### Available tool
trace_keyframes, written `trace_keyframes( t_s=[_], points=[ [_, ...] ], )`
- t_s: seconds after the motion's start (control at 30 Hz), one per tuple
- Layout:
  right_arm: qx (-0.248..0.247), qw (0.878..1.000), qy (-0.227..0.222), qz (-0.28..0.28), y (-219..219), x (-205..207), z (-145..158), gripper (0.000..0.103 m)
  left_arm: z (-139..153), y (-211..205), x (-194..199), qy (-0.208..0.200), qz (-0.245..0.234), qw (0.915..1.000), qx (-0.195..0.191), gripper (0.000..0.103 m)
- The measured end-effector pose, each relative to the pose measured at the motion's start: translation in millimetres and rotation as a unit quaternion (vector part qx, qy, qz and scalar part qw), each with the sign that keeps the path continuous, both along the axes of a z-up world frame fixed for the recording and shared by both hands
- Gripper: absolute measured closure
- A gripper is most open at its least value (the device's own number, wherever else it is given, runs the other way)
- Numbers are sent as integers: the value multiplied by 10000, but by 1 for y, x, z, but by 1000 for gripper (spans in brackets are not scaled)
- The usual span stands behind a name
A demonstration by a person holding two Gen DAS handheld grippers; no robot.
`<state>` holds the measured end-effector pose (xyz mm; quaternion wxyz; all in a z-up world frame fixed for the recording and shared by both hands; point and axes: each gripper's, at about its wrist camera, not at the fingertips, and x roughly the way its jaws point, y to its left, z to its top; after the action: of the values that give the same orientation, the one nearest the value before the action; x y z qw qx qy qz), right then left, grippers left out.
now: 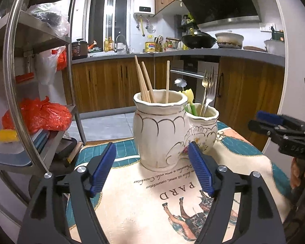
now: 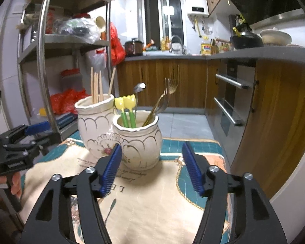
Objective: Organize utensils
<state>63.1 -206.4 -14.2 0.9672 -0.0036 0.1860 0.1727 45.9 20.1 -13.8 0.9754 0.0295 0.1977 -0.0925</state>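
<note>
A double ceramic utensil holder (image 2: pixel 120 140), cream with gilt scallop lines and a small flower motif, stood near the middle of a printed tablecloth (image 2: pixel 152 199) on a small table. Its two jars were joined side by side. The taller jar (image 1: pixel 159 128) held several wooden chopsticks (image 1: pixel 145 83) standing upright and leaning against the rim. The shorter jar (image 2: pixel 138 142) held metal forks (image 2: pixel 164 101) leaning toward the oven side, two yellow tulip-shaped picks with green handles (image 2: pixel 128 109), and a thin metal piece with a flower-shaped head (image 2: pixel 139 87).

The left gripper (image 1: pixel 152 168) hovered low over the cloth just in front of the taller jar, its blue-padded fingers (image 1: pixel 102 168) spread wide with nothing between them. The right gripper (image 2: pixel 151 168) hung in front of the shorter jar, likewise spread wide and empty, its left pad (image 2: pixel 110 170) overlapping the jar's base in the view; whether it touched could not be told. Each gripper appeared at the edge of the other's camera view, with fingers of the person's hand (image 2: pixel 15 183) on the grip.

A steel shelving rack (image 2: pixel 71 40) with red plastic bags (image 1: pixel 38 113) stood beside the table. Behind ran wooden kitchen cabinets (image 2: pixel 162 81) under a grey countertop (image 1: pixel 172 52), with a built-in oven (image 2: pixel 229 101), a black wok (image 1: pixel 199 39), a white clay pot (image 1: pixel 229 39) and a wall-mounted water heater (image 1: pixel 144 2).
</note>
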Motion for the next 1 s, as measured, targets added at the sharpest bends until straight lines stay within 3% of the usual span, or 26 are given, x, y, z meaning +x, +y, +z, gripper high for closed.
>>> trace_keyframes(
  t_s=[0.1,0.3,0.5,1.0],
  points=[
    [-43,9999,-99,23,0,-1,-1,27,-2,-5,-2,-122,-29,9998,124,14],
    [-43,9999,-116,115,1,1,-6,17,-1,-2,-3,-185,-22,9998,-14,6],
    [-29,9997,-120,215,3,3,-10,8,-1,0,-3,-187,-35,9998,-69,6],
    [-79,9998,-134,159,4,2,-12,7,-1,0,-3,-188,-39,9998,-58,6]
  ],
)
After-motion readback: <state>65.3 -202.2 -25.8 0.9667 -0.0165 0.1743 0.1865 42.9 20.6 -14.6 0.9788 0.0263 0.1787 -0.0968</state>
